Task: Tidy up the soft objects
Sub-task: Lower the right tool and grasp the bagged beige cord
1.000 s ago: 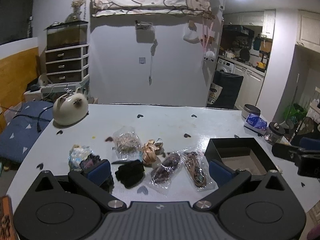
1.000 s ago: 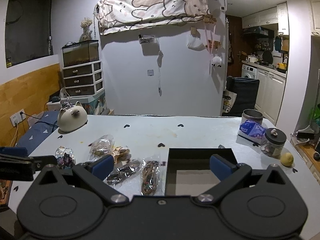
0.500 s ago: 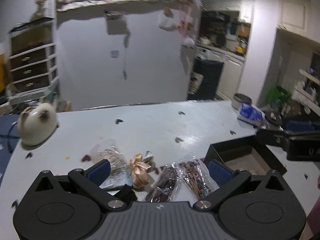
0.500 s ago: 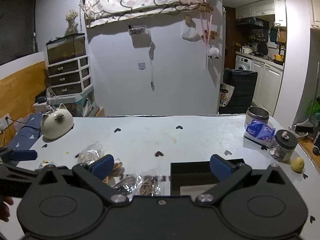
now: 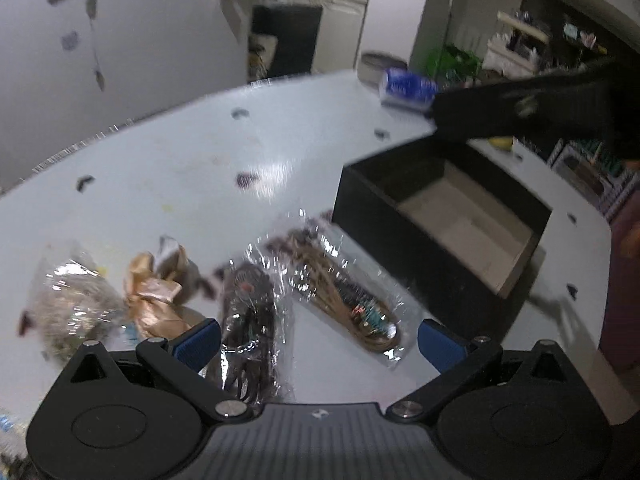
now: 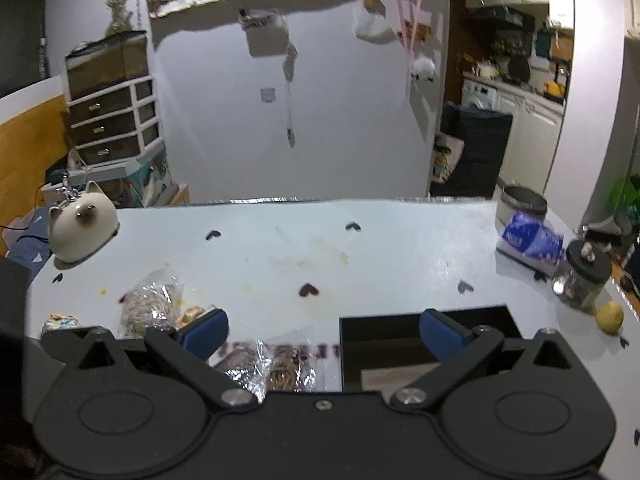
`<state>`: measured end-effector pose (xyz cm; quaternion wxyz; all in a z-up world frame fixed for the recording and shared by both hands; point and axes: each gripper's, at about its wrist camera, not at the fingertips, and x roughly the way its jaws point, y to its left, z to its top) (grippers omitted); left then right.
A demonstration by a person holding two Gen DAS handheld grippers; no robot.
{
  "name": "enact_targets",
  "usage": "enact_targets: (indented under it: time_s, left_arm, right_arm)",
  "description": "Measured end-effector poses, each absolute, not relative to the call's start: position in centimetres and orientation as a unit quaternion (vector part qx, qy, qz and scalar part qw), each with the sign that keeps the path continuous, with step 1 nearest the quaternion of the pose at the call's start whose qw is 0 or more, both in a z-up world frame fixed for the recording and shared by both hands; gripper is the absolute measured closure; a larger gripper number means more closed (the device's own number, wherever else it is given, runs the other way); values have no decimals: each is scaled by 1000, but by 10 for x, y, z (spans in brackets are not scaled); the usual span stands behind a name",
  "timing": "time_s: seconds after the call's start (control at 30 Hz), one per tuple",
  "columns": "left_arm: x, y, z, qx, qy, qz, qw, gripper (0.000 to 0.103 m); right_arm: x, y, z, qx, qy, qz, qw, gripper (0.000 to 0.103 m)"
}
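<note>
While wrapped bundles (image 5: pixel 344 292) crowd the table (image 5: pixel 168 152) — black box (image 5: pixel 440 216) alongside.

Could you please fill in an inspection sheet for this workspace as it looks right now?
Surface: pale table with dark heart marks and yellowish stains.
Job's things: black box open, with nothing seen inside it; two clear-wrapped dark bundles and beside it; satin bow; clear bag of pale strands.
Clutter: cat-shaped ornament, blue tissue pack, lidded jar, lemon, metal tin.
Grippers: left gripper open over the bundles; right gripper open, holding nothing.
Cables: nothing seen on the table.
Surroundings: drawer unit, kitchen cabinets.
</note>
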<state>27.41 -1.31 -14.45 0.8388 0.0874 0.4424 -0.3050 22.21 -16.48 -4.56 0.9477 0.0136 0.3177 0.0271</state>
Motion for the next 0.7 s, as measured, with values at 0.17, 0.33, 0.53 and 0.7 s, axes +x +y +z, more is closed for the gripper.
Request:
enact_targets:
  time_s: [0.17,0.33,0.53,0.7]
  left_arm:
    - [300,-5,-171,66,478,-293,826,1]
    - [316,3,-193,68,490,-281,822,17]
    - [304,10,-188,99,458,-265,842,43]
    - [298,28,-185,68,465,-234,851,50]
  right_arm:
    - [231,-165,-56,24,342,23,939,0]
    - [241,-162,-67,30,364,29,930,1]
    - [257,-149,-88,12,396,53,917,21]
    - [273,-132,-113,-18,435,84,896,36]
